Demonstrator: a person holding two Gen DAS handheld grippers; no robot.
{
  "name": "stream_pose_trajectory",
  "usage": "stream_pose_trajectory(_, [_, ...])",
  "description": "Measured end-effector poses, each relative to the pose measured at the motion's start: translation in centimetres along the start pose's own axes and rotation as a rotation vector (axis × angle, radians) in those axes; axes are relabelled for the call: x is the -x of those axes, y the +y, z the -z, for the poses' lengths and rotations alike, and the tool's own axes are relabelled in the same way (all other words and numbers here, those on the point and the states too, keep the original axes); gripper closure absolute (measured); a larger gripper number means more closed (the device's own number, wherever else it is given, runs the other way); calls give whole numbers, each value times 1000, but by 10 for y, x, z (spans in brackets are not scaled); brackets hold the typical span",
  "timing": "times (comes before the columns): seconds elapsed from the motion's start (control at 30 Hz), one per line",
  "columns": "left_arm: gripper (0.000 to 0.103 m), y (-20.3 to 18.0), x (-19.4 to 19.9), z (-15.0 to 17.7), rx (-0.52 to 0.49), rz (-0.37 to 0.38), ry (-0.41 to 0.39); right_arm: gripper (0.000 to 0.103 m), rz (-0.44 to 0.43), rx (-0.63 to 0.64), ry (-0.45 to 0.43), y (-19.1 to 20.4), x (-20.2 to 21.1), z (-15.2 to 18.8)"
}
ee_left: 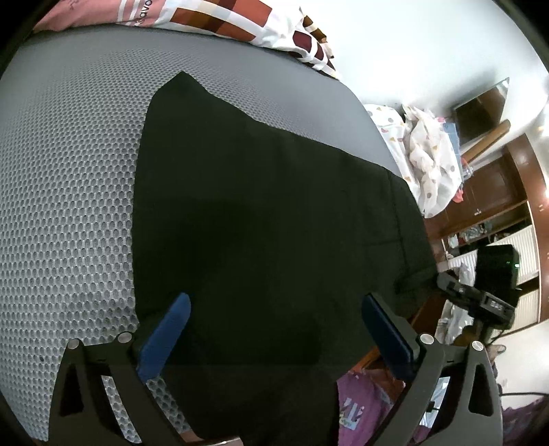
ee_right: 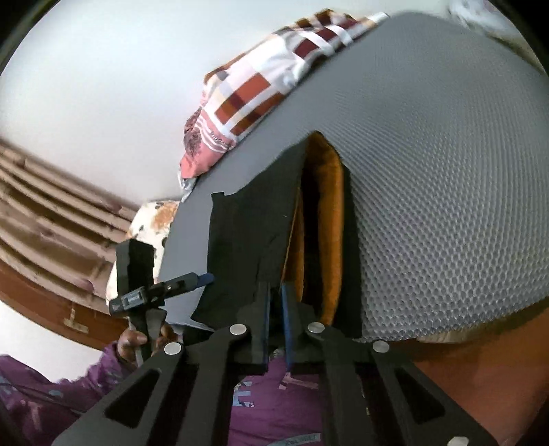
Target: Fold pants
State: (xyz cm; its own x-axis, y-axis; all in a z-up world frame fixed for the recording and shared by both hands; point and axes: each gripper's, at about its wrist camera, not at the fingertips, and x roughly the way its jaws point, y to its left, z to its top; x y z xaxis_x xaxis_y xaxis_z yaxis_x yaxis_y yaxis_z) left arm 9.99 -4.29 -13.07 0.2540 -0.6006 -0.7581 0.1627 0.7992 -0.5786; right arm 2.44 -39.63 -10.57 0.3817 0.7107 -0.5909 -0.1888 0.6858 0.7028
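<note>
Cloth is pinched between the blue pads of the right hand-held gripper, whose jaws stand nearly together on a bunched edge of the pants. That edge is raised off the bed, and the lifted layer opens like a tent, showing an orange lining inside. The left hand-held gripper is released, its blue pads spread wide and hovering over the black fabric near the bed's edge with nothing between them.

Judging from how it drapes and sags from the pinch, the garment is soft, limp and fairly light. It will not hold a shape by itself, so a single grip lets the rest hang and slide. The lining suggests some thickness, so folds may sit bulky and spring back a little. Best places to hold are probably hems, the waistband or a corner where layers stack, rather than the flat middle, where pads would only skid on the surface.

Seen from the left wrist, the pants are a plain black sheet lying fairly smooth across the grey mesh bed cover, with one pointed corner reaching toward the patterned pillow and a seam near the bed's edge.
</note>
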Motion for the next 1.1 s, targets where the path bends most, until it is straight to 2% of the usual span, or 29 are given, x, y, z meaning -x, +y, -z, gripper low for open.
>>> stream_pose_trajectory(0.1, [3,0,-1,-2,3,-6,11,97,-26,-9,11,11,3,1])
stream_pose_trajectory(0.17, [3,3,0,-5,10,-9,14,97,-3,-5,33,12,6,11])
stream_pose_trajectory(0.2, [3,5,0,-5,13,2,11,97,19,-3,44,8,5,15])
stream_pose_trajectory(0.27, [3,9,1,-5,16,20,4,97,38,-78,66,-16,1,22])
stream_pose_trajectory(0.37, [3,8,1,-5,15,21,6,98,24,-148,55,-41,0,27])
stream_pose_trajectory(0.5, [3,0,-4,-5,-18,-14,11,97,15,-146,43,-42,2,27])
stream_pose_trajectory(0.57, [1,-5,-7,-4,-42,-34,10,94,-20,-154,30,-42,6,26])
stream_pose_trajectory(0.7, [0,-18,-12,-1,-97,-87,7,91,16,-185,-12,-45,17,22])
stream_pose_trajectory(0.8, [0,-21,-16,-1,-128,-108,13,79,10,-222,-3,-51,17,23])
stream_pose_trajectory(0.87, [0,-23,-17,-2,-129,-104,14,60,-5,-255,7,-54,16,24])
stream_pose_trajectory(0.93, [0,-22,-17,-4,-116,-92,11,46,-46,-290,26,-55,13,25])
stream_pose_trajectory(0.97, [0,-19,-16,-4,-103,-80,8,42,-47,-298,39,-54,10,26])
stream_pose_trajectory(1.1, [0,-11,-12,-7,-66,-45,1,43,-55,-290,82,-46,-6,26])
